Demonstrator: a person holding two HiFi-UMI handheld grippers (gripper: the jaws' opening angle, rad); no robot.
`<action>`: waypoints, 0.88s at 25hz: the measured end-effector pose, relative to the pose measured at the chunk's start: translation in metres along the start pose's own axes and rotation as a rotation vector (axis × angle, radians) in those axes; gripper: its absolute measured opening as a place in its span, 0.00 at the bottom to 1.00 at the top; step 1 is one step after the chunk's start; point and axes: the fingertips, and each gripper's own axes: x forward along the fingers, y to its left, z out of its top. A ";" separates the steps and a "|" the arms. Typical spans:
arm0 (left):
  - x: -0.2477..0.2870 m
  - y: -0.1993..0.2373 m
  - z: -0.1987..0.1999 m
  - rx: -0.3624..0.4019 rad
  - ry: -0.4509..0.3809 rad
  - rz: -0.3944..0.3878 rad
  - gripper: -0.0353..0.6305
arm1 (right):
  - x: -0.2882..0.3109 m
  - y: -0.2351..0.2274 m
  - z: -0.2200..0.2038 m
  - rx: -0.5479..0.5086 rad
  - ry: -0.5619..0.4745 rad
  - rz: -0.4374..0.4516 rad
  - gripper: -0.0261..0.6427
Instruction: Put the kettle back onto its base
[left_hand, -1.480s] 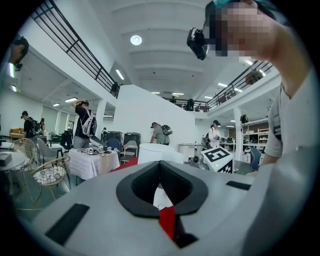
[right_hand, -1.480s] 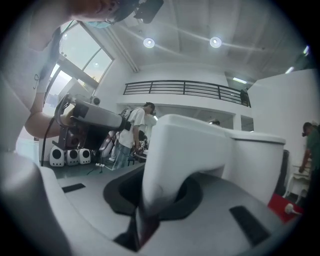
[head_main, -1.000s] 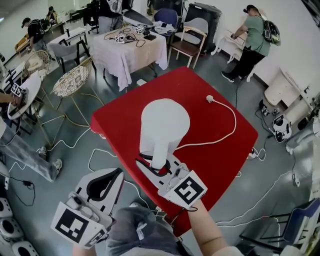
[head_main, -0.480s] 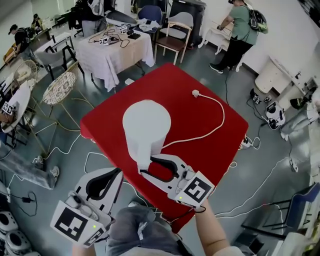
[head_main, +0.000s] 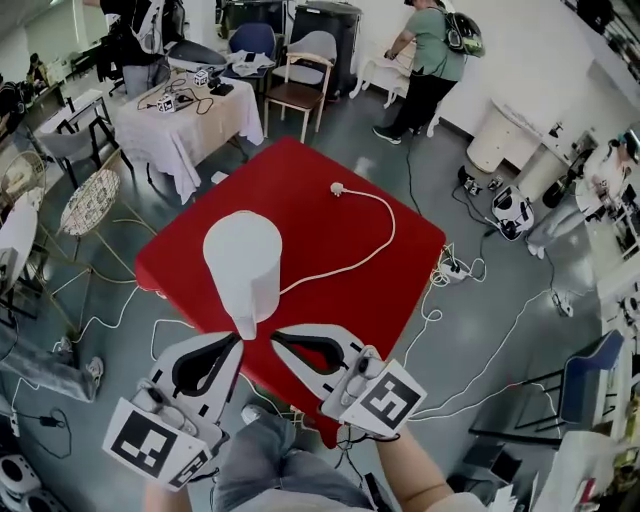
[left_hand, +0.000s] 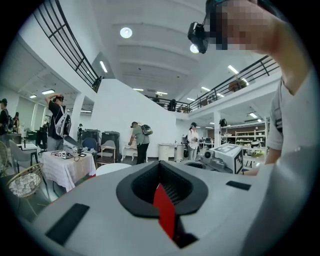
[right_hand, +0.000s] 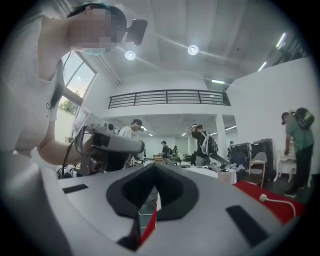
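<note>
The white kettle (head_main: 242, 262) stands upright on the red table (head_main: 330, 250), its handle toward me. A white cord (head_main: 345, 262) runs out from under it to a loose plug (head_main: 338, 188); the base itself is hidden beneath the kettle. My right gripper (head_main: 276, 337) hangs just off the table's near edge, right of the handle, shut with nothing between its fingers. My left gripper (head_main: 236, 340) is beside it on the left, also shut and empty. In the left gripper view the closed jaws (left_hand: 160, 166) point level past the kettle's top (left_hand: 111, 168). The right gripper view shows its jaws (right_hand: 154, 166) closed too.
A table with a white cloth (head_main: 185, 125), chairs (head_main: 298, 75) and wicker stools (head_main: 88, 195) stand beyond the red table. Cables and a power strip (head_main: 452, 268) lie on the floor at the right. People stand at the far wall (head_main: 428, 55).
My right gripper let go of the kettle's handle, opened, drew back toward me and upward, then shut empty. The left gripper rose a little. The kettle stays standing on the table.
</note>
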 end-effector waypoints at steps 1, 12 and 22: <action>-0.002 -0.006 0.005 0.007 -0.005 -0.002 0.07 | -0.003 0.003 0.008 0.002 -0.001 -0.014 0.05; -0.040 -0.065 0.032 0.069 -0.033 0.008 0.07 | -0.042 0.051 0.066 0.006 -0.023 -0.032 0.05; -0.071 -0.093 0.038 0.063 -0.060 0.038 0.07 | -0.063 0.088 0.080 -0.003 -0.021 0.002 0.05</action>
